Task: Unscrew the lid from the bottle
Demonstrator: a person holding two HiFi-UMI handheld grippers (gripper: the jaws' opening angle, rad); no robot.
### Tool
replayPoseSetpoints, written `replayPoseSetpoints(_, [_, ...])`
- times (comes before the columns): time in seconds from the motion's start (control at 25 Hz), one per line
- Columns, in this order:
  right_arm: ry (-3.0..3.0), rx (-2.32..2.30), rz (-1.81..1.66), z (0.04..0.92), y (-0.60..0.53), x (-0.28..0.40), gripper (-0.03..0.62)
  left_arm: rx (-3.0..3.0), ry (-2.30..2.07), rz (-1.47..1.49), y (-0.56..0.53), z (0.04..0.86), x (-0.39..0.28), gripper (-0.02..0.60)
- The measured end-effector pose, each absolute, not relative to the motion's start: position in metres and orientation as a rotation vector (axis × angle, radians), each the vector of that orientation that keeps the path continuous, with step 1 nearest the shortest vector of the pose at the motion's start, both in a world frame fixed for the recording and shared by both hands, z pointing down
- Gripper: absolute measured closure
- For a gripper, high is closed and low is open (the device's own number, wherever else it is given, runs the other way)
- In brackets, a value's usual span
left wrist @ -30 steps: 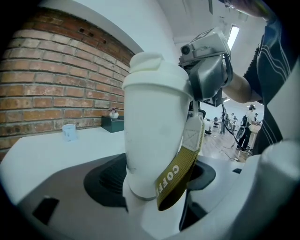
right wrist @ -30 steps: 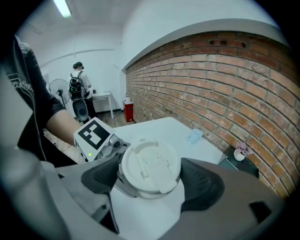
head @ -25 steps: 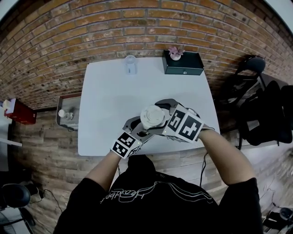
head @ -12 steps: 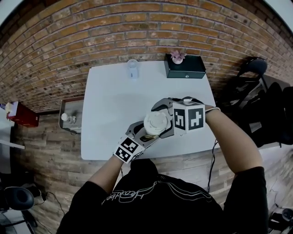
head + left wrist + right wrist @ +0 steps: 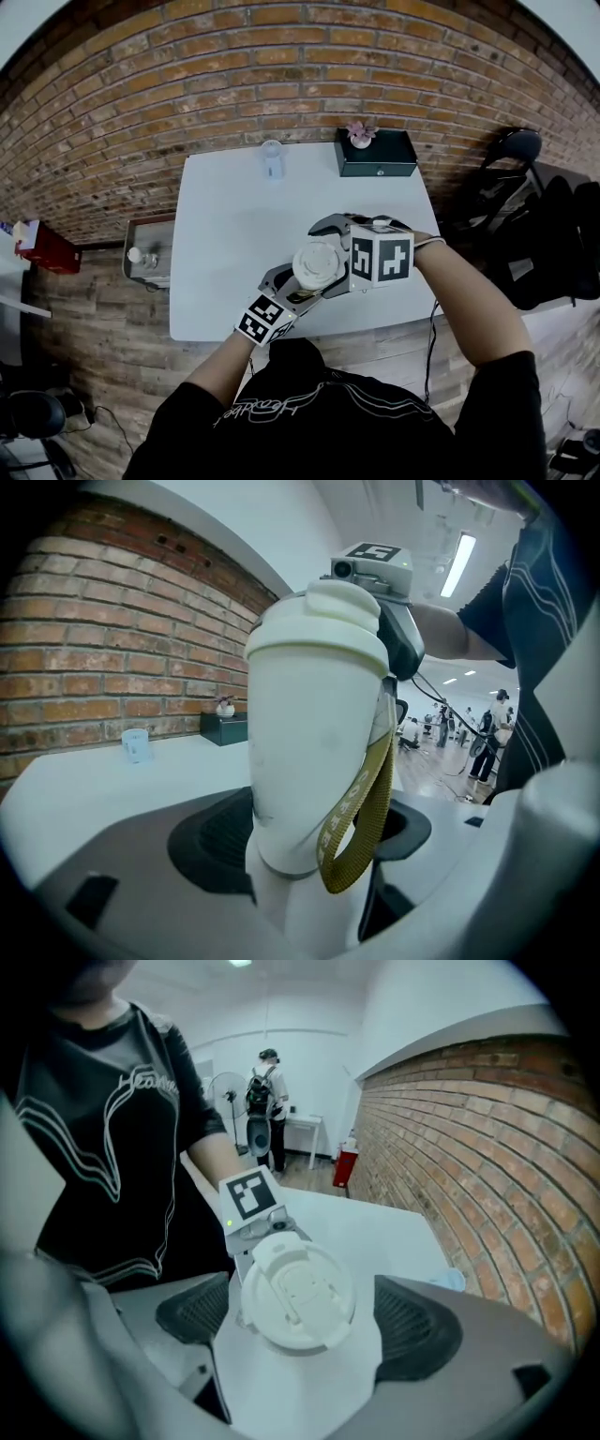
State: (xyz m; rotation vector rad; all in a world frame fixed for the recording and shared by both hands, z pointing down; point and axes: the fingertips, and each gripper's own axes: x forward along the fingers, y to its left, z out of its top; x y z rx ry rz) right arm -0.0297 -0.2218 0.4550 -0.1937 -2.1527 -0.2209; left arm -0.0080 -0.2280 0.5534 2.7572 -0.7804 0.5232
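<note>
Left gripper (image 5: 309,836): clamped on the lower body of the white bottle (image 5: 314,742), holding it over the near part of the tabletop (image 5: 234,216). Whether the base rests there is hidden.
Strap (image 5: 361,808): an olive loop hanging down the bottle's right side.
Lid (image 5: 298,1288): white with a flip tab, seated on the neck. By my judgement it is not off yet.
Right gripper (image 5: 305,1318): over the lid from above. Its jaws have just been opening and stand wide, with the lid between the pads and a gap on each side.
Step in hand: probably resetting the grip between turns.
Doing it well: close squarely on the lid's rim, keep the strap out of the pads, hold the body firmly, and twist about the bottle's axis.
Tray (image 5: 150,225): beside the tabletop, holding a small white-topped item.
Cup (image 5: 272,157): clear, at the far edge, contents unclear.
Bottle's contents: hidden, as the wall is opaque.
Box (image 5: 380,155): dark and closed, with a flower pot (image 5: 360,131) on top.
</note>
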Motion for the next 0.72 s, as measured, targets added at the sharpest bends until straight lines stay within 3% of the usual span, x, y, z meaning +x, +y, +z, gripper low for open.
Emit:
replayPoseSetpoints(0.08, [-2.268,-0.069,-0.100,0.439,-0.226,-0.037,0.100,2.758,-0.785,0.522,-0.228,0.553,-0.008,0.233])
replayPoseSetpoints(0.44, [-2.358,0.536,0.347,0.446,-0.237,-0.030,0.108,2.763,-0.798,0.492,-0.230,0.553,-0.007,0.233])
replayPoseSetpoints(0.72, [-2.337,0.759,0.324,0.454,-0.248,-0.030,0.153,2.768,-0.802,0.472,-0.230,0.551,-0.005,0.233])
